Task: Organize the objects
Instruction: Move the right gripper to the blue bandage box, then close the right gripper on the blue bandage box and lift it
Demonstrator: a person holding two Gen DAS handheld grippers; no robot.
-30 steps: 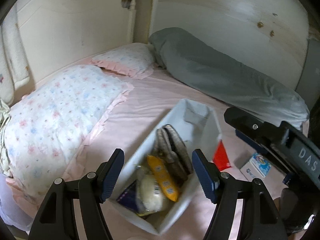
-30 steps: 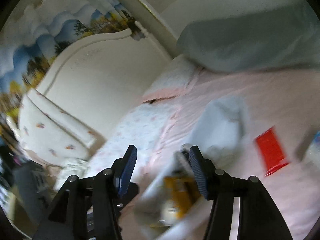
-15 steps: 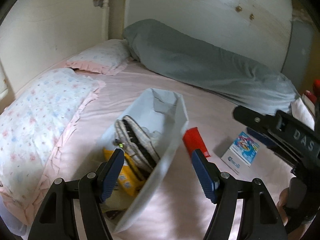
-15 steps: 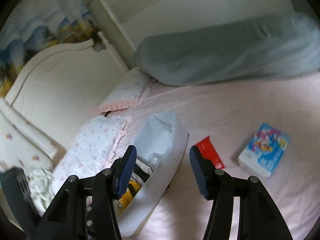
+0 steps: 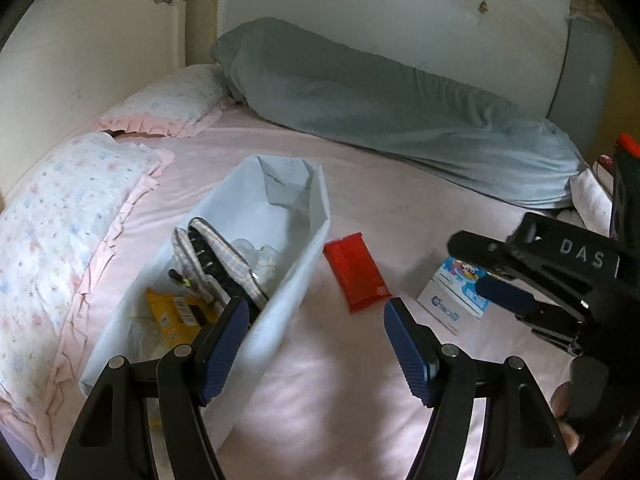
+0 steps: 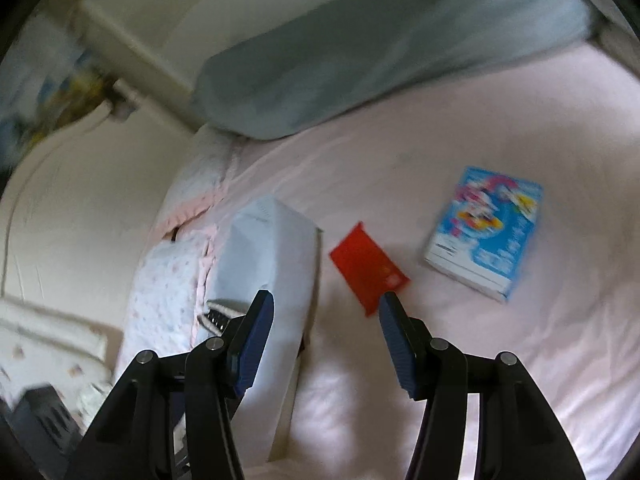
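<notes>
Both the left gripper [image 5: 316,344] and right gripper [image 6: 326,340] are half open and empty, with the red packet [image 5: 355,270] at 12 o'clock.

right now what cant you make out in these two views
- Left wrist view: the right gripper covers part of the blue cartoon box; its print is too small to read.
- Left wrist view: the white fabric bin has its near end behind a gripper finger; items under the yellow packet are unclear.
- Right wrist view: motion blur smears the red packet, and the bin wall hides the contents.
</notes>
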